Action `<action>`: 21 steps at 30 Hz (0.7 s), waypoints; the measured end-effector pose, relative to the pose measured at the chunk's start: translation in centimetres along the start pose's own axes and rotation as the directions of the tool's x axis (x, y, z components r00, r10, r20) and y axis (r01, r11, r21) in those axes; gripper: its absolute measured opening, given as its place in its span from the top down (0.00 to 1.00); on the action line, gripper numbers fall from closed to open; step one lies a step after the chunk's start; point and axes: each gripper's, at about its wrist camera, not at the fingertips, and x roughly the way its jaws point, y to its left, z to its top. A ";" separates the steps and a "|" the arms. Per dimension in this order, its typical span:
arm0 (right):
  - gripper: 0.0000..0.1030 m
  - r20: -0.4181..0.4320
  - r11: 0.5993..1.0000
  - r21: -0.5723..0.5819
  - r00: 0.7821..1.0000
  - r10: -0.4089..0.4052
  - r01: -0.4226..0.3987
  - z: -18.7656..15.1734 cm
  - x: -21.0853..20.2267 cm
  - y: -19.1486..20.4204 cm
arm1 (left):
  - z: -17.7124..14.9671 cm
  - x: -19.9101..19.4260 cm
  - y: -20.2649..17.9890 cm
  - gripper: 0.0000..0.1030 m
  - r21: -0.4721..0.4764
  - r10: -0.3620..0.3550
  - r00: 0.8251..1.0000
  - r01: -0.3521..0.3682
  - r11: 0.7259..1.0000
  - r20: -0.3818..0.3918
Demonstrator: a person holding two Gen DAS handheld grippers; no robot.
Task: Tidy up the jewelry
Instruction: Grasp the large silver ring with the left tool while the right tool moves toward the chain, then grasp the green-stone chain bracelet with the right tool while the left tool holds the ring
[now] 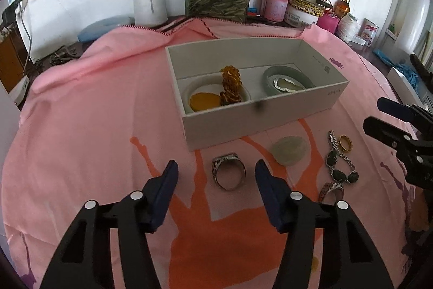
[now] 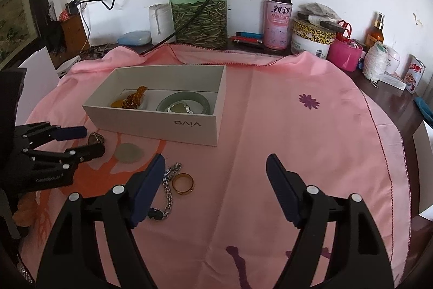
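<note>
Left gripper (image 1: 216,169) spread, straddling silver ring (image 1: 229,172), pads not touching. Right gripper (image 2: 215,167) spread over bare pink cloth (image 2: 297,132); its left finger hides part of chain bracelet (image 2: 169,187). Gold ring (image 2: 183,183) just beside. Box (image 2: 167,123) behind; open cloth to the right.

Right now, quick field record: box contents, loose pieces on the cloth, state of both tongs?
box: white box holds amber bead bracelet, amber pendant, green bangle, silver-framed pendant
loose on cloth: silver ring, pale jade disc, gold band, chain bracelet
left tongs: open, astride silver ring, not gripping
right tongs: open, empty
</note>
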 end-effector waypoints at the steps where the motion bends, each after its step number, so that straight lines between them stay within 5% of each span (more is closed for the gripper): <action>1: 0.29 -0.001 1.000 -0.002 1.000 0.004 -0.004 0.0 0.0 0.0 | 0.1 0.1 -0.1 0.48 0.003 -0.002 1.000 0.002 1.000 0.000; 4: 0.29 -0.005 1.000 -0.006 1.000 0.007 -0.007 0.0 0.1 0.2 | 0.1 0.1 -0.5 0.55 0.025 0.012 1.000 -0.012 1.000 0.005; 7: 0.29 -0.017 1.000 -0.014 1.000 0.008 -0.008 -0.1 0.3 0.3 | 0.0 0.0 -0.7 0.75 0.042 0.021 1.000 -0.021 0.999 0.008; 15: 0.29 -0.074 1.000 -0.029 0.997 -0.015 0.013 -0.3 1.3 -0.5 | -0.4 -0.8 -0.1 0.76 0.007 -0.058 0.998 0.058 0.998 -0.033; 21: 0.29 -0.087 0.992 -0.127 0.996 0.008 -0.019 -0.9 1.4 1.5 | -0.5 -0.7 -0.5 0.76 0.020 -0.045 0.998 0.046 0.999 -0.033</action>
